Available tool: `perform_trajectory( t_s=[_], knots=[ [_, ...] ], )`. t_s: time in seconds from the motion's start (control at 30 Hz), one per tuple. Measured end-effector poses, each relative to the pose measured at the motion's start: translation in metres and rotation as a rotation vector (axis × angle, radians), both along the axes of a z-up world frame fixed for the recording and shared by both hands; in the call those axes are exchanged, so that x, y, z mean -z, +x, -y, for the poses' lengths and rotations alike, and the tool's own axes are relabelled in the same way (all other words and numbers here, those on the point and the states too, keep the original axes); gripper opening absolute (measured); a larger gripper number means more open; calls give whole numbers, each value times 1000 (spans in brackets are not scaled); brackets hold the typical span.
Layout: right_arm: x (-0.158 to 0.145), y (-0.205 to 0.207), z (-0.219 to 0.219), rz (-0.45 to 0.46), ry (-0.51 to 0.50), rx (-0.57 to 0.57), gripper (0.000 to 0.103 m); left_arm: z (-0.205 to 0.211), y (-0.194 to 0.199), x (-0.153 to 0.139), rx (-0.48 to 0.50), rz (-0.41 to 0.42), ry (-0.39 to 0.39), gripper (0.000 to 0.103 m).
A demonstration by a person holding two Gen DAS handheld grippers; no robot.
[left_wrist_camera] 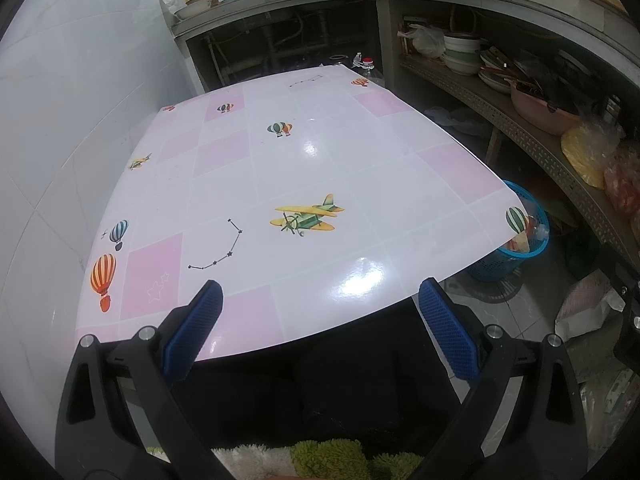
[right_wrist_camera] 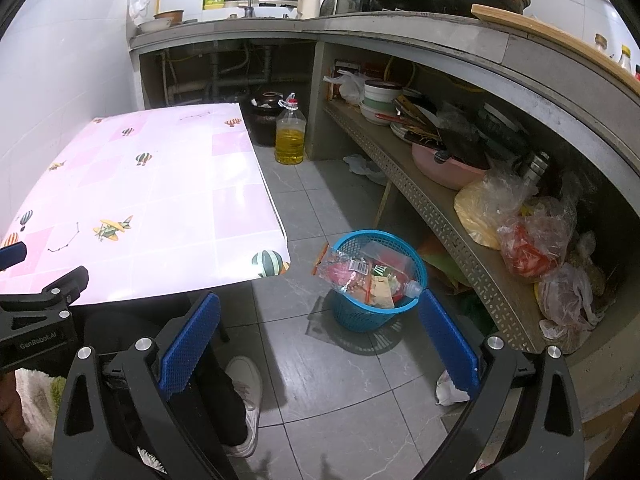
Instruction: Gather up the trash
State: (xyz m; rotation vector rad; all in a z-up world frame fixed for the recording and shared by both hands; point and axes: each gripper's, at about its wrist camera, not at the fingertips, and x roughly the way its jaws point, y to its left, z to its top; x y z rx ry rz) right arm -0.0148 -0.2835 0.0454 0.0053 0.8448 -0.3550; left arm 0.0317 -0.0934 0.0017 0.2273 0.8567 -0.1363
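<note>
A blue plastic trash basket (right_wrist_camera: 360, 316) stands on the floor right of the table, holding a clear plastic bottle (right_wrist_camera: 410, 287) and several wrappers (right_wrist_camera: 348, 268). It also shows in the left wrist view (left_wrist_camera: 516, 258) past the table's right edge. My right gripper (right_wrist_camera: 318, 304) is open and empty, above the floor just in front of the basket. My left gripper (left_wrist_camera: 320, 290) is open and empty over the near edge of the pink-and-white patterned table (left_wrist_camera: 280, 168). The left gripper also shows at the left edge of the right wrist view (right_wrist_camera: 48, 288).
A shelf (right_wrist_camera: 440, 208) with bowls, pans and plastic bags runs along the right. An oil bottle (right_wrist_camera: 290, 136) and a dark jar (right_wrist_camera: 266, 118) stand on the floor beyond the table. A white crumpled scrap (right_wrist_camera: 450, 390) lies on the floor. A person's leg and white shoe (right_wrist_camera: 246, 400) are below.
</note>
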Motion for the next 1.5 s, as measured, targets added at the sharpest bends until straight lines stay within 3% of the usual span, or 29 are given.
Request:
perform_trajectory(
  t_s=[1.5],
  knots=[
    [-1, 6, -5, 4, -6, -1, 96, 2, 0, 0, 3, -3, -1, 94]
  ],
)
